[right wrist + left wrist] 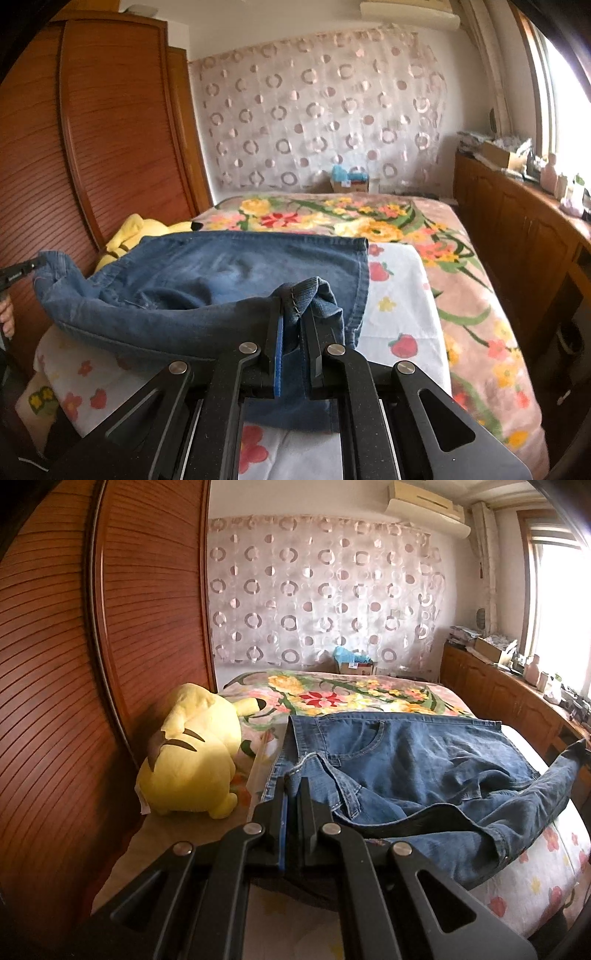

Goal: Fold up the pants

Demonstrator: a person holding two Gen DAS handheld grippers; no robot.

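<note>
Blue denim pants (417, 760) lie across the near end of the bed, folded along their length, waistband toward the left. My left gripper (294, 786) is shut on a bunched edge of the pants near the waistband and holds it lifted. My right gripper (293, 310) is shut on the pants (207, 280) at the hem end, also lifted. The denim between the two grippers sags onto the bed. The left gripper's tip (22, 271) shows at the left edge of the right wrist view, and the right gripper's tip (583, 747) at the right edge of the left wrist view.
A yellow plush toy (192, 760) sits on the bed left of the pants, against a wooden slatted wardrobe (74, 686). The bed has a floral blanket (369, 218) and a white flowered sheet (402, 314). A wooden cabinet (517, 229) with clutter runs along the right under a window.
</note>
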